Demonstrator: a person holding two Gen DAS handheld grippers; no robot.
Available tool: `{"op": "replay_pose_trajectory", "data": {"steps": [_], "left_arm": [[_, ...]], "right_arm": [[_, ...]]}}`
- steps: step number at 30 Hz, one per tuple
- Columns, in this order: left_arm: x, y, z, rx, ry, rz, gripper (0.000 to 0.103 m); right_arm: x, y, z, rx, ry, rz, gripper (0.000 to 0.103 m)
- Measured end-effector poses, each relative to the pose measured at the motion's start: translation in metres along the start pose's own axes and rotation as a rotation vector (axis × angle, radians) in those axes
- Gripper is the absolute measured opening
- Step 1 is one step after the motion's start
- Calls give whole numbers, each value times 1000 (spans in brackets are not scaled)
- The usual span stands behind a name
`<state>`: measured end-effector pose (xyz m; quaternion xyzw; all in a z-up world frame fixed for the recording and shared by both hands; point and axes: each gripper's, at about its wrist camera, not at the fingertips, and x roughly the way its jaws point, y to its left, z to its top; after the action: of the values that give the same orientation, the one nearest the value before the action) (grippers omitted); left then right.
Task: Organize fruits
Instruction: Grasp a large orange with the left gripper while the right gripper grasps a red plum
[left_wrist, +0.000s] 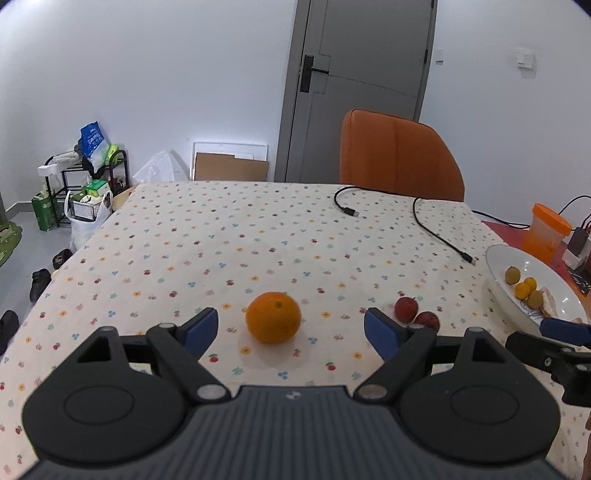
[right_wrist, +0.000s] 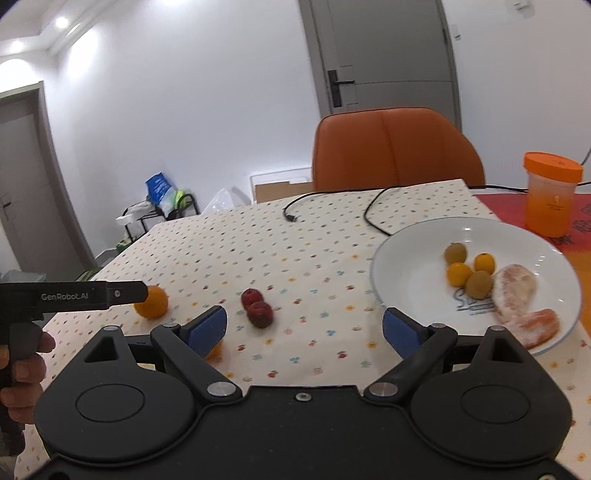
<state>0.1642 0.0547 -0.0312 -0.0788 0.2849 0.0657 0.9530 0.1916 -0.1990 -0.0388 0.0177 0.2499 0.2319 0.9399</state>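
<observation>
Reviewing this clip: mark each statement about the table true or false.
1. The large round orange lies on the tablecloth between the left tool's open blue pads. True.
2. Two small dark red fruits sit in the white plate. False: they lie on the floral tablecloth.
3. The right tool grips a fruit. False: open, empty.
4. Peeled citrus segments lie in the white plate. True.

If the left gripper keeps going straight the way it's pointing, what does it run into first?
Most likely the orange. It sits on the tablecloth just ahead of the open left gripper, roughly centred between the blue pads, with nothing in between. Depth is hard to judge through the fisheye.
</observation>
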Motion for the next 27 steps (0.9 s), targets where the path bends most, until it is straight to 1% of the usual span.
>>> {"op": "replay_pose_trajectory", "data": {"steps": [4, 6, 7, 13, 15, 20, 22, 24, 27], "left_arm": [[5, 5, -3, -24, 6, -1, 82], [8, 5, -4, -26, 7, -1, 79], [10, 6, -4, -28, 11, -3, 78], [21, 8, -5, -38, 34, -9, 67], [26, 9, -6, -40, 43, -13, 61], [36, 9, -6, -46, 55, -15, 54], [40, 10, -5, -49, 51, -4, 49], [43, 11, -4, -53, 52, -5, 41], [45, 14, -2, -54, 47, -15, 41]], "right_arm": [[9, 8, -1, -18, 30, 39, 81], [15, 9, -2, -12, 51, 56, 72], [18, 10, -2, -13, 59, 58, 70], [33, 11, -1, -10, 94, 73, 64], [38, 10, -1, -6, 102, 73, 62], [49, 7, 0, 1, 124, 78, 57], [54, 8, 0, -3, 130, 80, 57], [59, 8, 1, -3, 135, 81, 56], [66, 9, 2, -8, 143, 87, 56]]}}
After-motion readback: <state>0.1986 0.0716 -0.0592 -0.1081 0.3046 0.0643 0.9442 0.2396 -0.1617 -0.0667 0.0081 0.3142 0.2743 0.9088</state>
